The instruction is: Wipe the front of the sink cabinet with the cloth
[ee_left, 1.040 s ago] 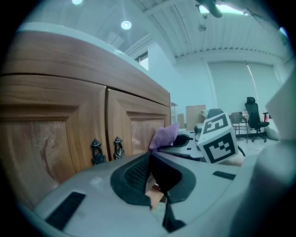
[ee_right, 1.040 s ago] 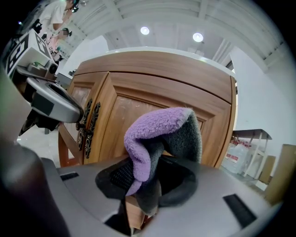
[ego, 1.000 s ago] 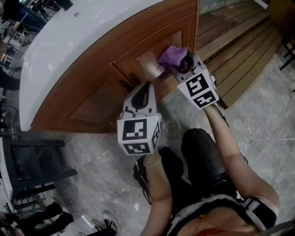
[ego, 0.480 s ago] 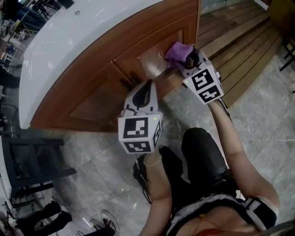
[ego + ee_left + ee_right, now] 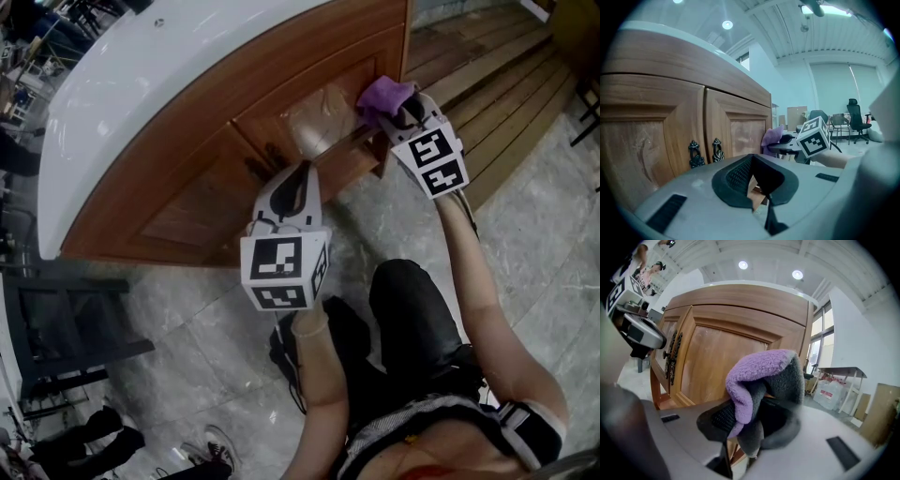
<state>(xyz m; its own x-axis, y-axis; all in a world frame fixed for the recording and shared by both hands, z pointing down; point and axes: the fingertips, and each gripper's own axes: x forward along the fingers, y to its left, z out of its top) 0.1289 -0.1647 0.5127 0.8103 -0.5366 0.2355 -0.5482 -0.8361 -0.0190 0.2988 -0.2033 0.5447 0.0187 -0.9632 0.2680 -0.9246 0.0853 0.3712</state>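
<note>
Right gripper [image 5: 396,111] fingers clamp the folded purple fleece cloth [image 5: 379,94] against the brown wooden cabinet door [image 5: 319,117], at its outer edge. Most of the panel lies leftward. Left gripper [image 5: 298,173] fingers are closed, empty and nearer the handles.

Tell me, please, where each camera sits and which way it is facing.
Head view: on the person's head, looking steeply down at the sink cabinet; forearms, legs, left gripper and right gripper show.
Left gripper view: on the left gripper, looking along its own jaws at the cabinet doors.
Right gripper view: on the right gripper, facing one door past jaws shut on the cloth.
Shared: each gripper view catches the other gripper; all show the cloth.
</note>
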